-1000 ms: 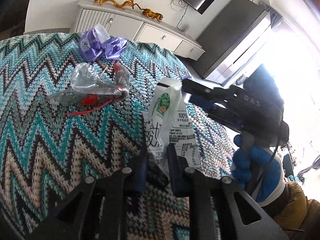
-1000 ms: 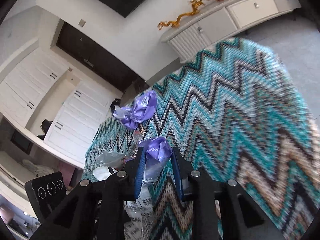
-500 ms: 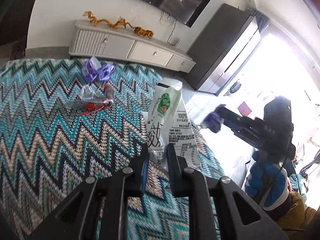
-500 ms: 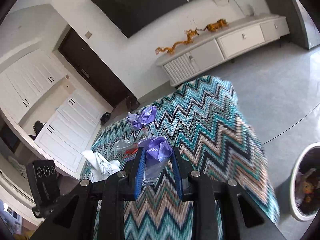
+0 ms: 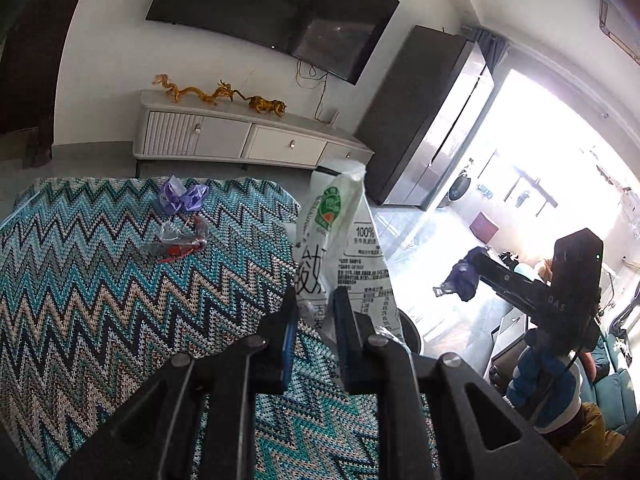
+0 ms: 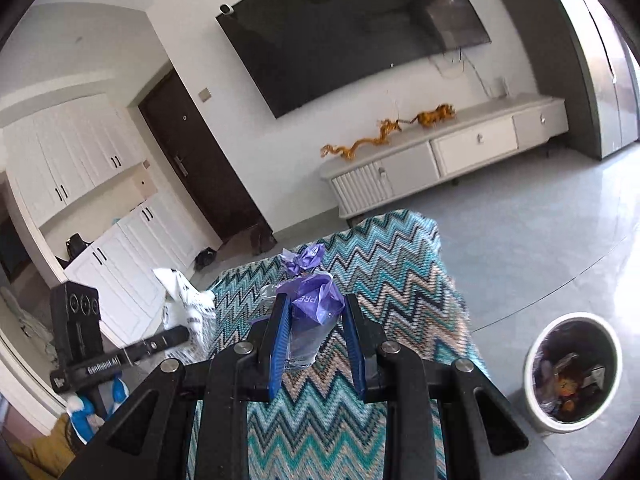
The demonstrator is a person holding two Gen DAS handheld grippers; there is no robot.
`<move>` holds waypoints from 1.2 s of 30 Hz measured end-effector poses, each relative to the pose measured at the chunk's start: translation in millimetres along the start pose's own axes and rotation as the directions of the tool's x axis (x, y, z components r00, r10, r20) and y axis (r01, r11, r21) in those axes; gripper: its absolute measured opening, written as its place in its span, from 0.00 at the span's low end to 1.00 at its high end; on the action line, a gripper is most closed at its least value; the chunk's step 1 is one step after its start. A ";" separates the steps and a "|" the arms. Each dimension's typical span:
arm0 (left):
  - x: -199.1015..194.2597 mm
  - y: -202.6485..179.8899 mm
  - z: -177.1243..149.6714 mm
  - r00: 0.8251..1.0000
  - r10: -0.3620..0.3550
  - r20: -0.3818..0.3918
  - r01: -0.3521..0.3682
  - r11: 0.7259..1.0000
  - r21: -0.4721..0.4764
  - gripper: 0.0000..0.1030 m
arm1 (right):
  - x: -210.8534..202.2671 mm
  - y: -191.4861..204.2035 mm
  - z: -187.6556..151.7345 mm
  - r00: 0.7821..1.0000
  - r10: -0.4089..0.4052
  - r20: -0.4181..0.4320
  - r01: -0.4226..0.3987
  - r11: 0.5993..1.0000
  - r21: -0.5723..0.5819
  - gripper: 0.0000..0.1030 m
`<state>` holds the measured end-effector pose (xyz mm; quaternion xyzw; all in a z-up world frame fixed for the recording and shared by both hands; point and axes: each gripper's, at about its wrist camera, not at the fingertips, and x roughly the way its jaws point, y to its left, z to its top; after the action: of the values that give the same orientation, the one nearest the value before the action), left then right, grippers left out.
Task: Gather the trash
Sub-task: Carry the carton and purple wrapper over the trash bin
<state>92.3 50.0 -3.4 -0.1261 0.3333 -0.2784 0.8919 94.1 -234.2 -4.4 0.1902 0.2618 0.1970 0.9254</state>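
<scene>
Trash is held in both grippers: the left gripper (image 5: 313,336) pinches a white milk bag (image 5: 340,248) tight, the right gripper (image 6: 316,344) squeezes a purple wrapper (image 6: 314,308). Thin, slippery plastic could slide out before reaching the bin (image 6: 536,384).

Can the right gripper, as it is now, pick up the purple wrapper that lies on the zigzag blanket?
Probably not yet. The right gripper is already shut on a purple bag, so its jaws are occupied. Nothing else blocks the purple wrapper on the zigzag blanket.
</scene>
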 end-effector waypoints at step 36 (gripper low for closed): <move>438.2 -217.1 -24.1 0.844 0.104 -0.527 0.071 0.951 0.302 0.17 | -18.5 -349.9 -79.8 0.872 -0.453 -0.186 0.490 0.816 0.307 0.26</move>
<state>259.6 -381.9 -162.0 0.1010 0.5225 -0.3435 0.7738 127.7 -520.3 -219.2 0.2678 0.3789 -0.0776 0.8824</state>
